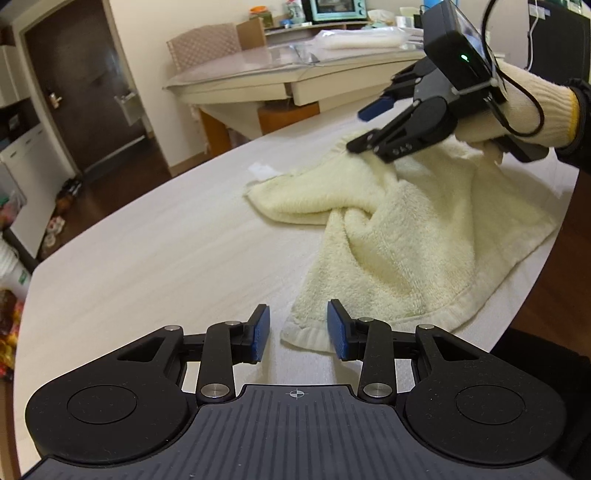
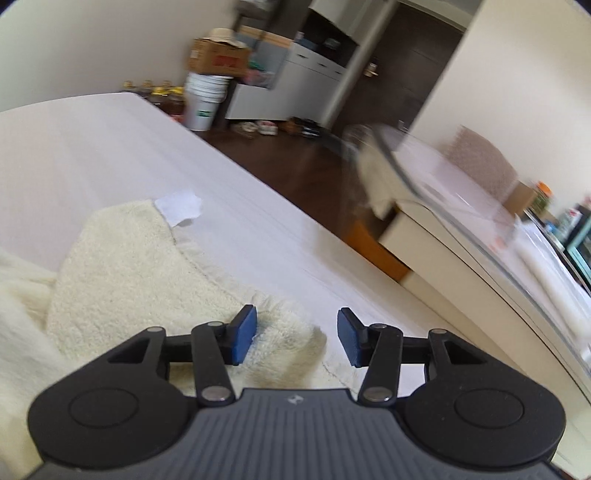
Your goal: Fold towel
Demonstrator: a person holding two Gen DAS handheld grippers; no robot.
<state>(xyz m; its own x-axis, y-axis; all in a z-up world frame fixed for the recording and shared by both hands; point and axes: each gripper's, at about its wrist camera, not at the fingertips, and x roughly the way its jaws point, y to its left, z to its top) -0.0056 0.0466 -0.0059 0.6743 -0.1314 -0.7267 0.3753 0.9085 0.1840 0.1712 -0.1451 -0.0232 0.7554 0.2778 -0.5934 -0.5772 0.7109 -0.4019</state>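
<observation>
While the cream terry towel [image 1: 406, 236] lies rumpled and twisted across the near-right part of the pale wood-grain table [image 1: 147, 251], one hemmed corner points toward your left gripper [image 1: 298, 334], whose blue pads stand well apart with nothing between them; that corner sits just ahead of the gap, not inside it. Your right gripper [image 1: 364, 129], held in a knitted cream glove with a yellow cuff band [image 1: 532, 114], hovers over the far side of the towel with its jaws spread and holding nothing; raised characters on its lower finger are too small to read, and a green light glows on its camera housing. From the right wrist view, the right gripper [image 2: 297, 338] straddles the towel's [image 2: 122, 266] fringed edge, the left pad over the pile and the right pad over bare table [image 2: 332, 258]. A white care label [image 2: 179, 208] sticks out from the towel's far edge; no print on it can be made out. Beyond the table stand a glass-topped cream desk [image 1: 258, 86], a teal toaster oven [image 1: 334, 9], a white bucket [image 2: 205, 101] with a green label too blurred to read, and a cardboard box [image 2: 218, 57] with red printing that is equally illegible.
</observation>
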